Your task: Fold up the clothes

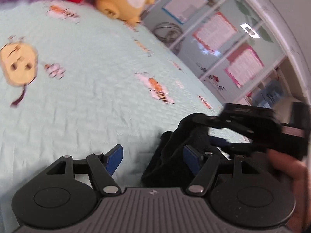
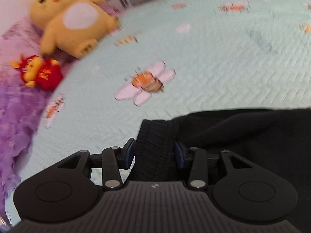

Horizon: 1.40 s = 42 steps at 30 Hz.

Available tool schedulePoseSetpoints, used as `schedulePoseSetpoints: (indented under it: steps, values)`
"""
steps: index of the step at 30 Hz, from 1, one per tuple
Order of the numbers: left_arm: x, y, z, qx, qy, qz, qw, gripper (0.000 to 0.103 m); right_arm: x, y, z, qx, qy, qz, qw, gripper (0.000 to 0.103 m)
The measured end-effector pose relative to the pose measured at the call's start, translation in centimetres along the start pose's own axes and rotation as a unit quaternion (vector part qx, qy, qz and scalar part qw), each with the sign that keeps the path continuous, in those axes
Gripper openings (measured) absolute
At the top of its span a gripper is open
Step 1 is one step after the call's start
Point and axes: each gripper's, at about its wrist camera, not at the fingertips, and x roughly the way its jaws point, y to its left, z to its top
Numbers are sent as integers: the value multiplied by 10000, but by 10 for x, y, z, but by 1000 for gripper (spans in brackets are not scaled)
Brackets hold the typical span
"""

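A pale green quilted bedspread (image 2: 223, 62) printed with bees and flowers fills the space ahead of both claws. A black garment (image 2: 252, 136) lies heaped on it, off to the right of the right claw (image 2: 154, 153); a ribbed cuff of that garment sits between the blue pads, which pinch it. Beyond and to that claw's left rest a yellow plush toy (image 2: 72, 19), a purple fluffy blanket (image 2: 17, 116) and a small red plush (image 2: 38, 73). The left claw (image 1: 153, 157) is spread wide, with dark cloth bunched against its right pad and nothing gripped. The right claw's body crowds close on its right.
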Motion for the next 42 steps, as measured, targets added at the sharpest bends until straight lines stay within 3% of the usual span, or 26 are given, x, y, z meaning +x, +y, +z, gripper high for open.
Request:
schedulePoseSetpoints:
  steps: [4, 6, 8, 11, 16, 20, 24, 26, 32, 34, 37, 39, 42]
  values:
    - [6, -9, 2, 264, 6, -438, 9987, 72, -59, -5, -3, -312, -690, 196, 9969, 55]
    - [11, -14, -1, 410, 104, -486, 9979, 72, -89, -15, -7, -431, -1053, 131, 9934, 66]
    - [17, -16, -3, 412, 217, -429, 9980, 72, -114, -30, -12, -569, -1217, -87, 9909, 66]
    - [16, -12, -1, 218, 220, -491, 9983, 72, -152, -62, -32, -596, -1252, -395, 9895, 66]
    - [9, -7, 2, -110, 263, -579, 9979, 72, -199, -99, -107, -663, -966, -539, 9916, 66]
    - [12, -4, -4, -442, 533, -352, 9970, 72, -209, -105, -171, -1141, -506, -428, 9913, 66]
    - [16, 0, -12, -704, 688, -294, 9947, 72, -203, -110, -210, -1570, -278, -507, 9859, 66]
    - [17, -2, -14, -639, 669, -191, 9955, 72, -195, -122, -213, -1702, -367, -830, 9812, 66]
    - [22, -7, -17, -534, 641, -79, 9965, 72, -169, -141, -191, -1854, -962, -910, 9737, 66]
    - [23, -8, -17, -509, 640, -54, 9966, 72, -174, -141, -186, -1872, -1480, -897, 9670, 66]
    - [25, -9, -18, -469, 656, -9, 9967, 73, -193, -134, -179, -1738, -2368, -523, 9545, 66]
    - [27, -9, -19, -486, 684, 19, 9965, 73, -187, -130, -178, -1967, -2086, -323, 9575, 72]
    - [26, -10, -21, -414, 705, 42, 9966, 74, -176, -137, -188, -1896, -1543, -548, 9681, 71]
